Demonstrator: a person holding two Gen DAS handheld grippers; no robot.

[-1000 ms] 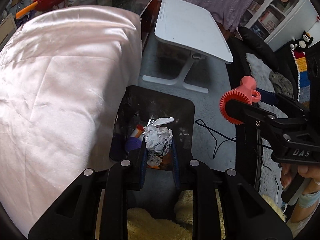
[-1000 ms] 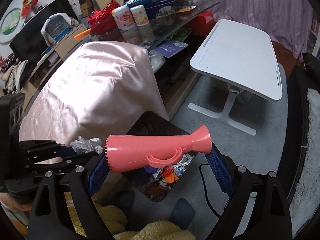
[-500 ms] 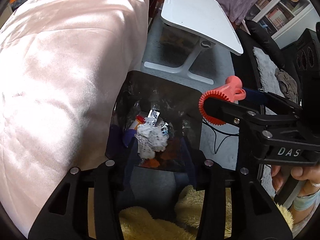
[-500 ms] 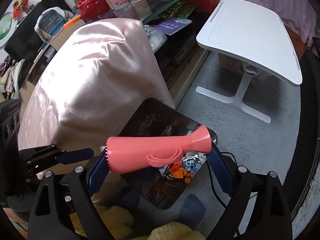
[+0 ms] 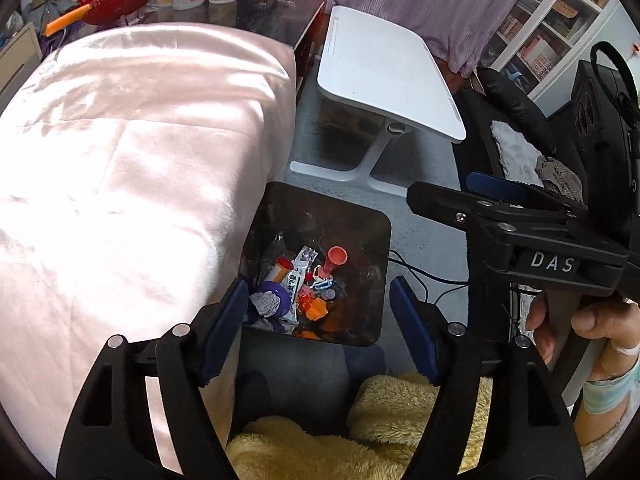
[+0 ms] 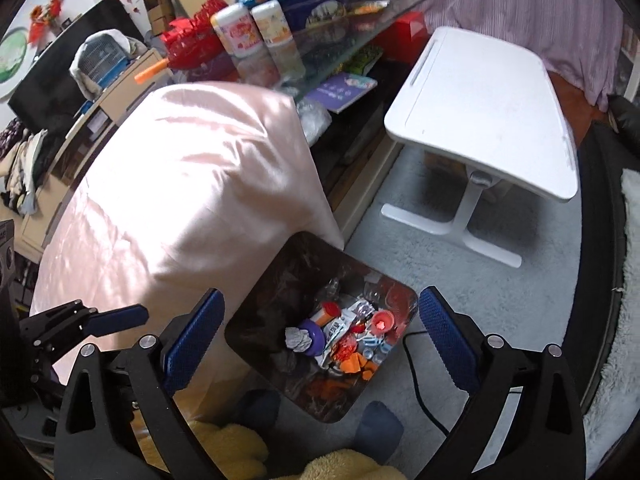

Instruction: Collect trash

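Both claws hang empty above the black trash bin (image 5: 362, 220): the left claw (image 5: 320, 332) opening, the right claw (image 6: 320, 340) opening wide. The pink horn (image 5: 334, 262) stands among wrappers at lower centre; lowering either claw could knock the rim and tip the bin.

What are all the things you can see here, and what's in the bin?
trash bin: one, black, on the floor beside the pillow
pink horn: one, standing in the bin among the trash
crumpled paper: one, grey-white, in the bin on a purple piece
pillow: one, pale pink, left of the bin
lap desk: one, white, on the carpet behind the bin
canisters: two, white with labels, on the glass table
cable: one, black, on the floor right of the bin
left gripper: empty, jaws opening
right gripper: empty, jaws opening
hand: one, holding the right gripper's handle
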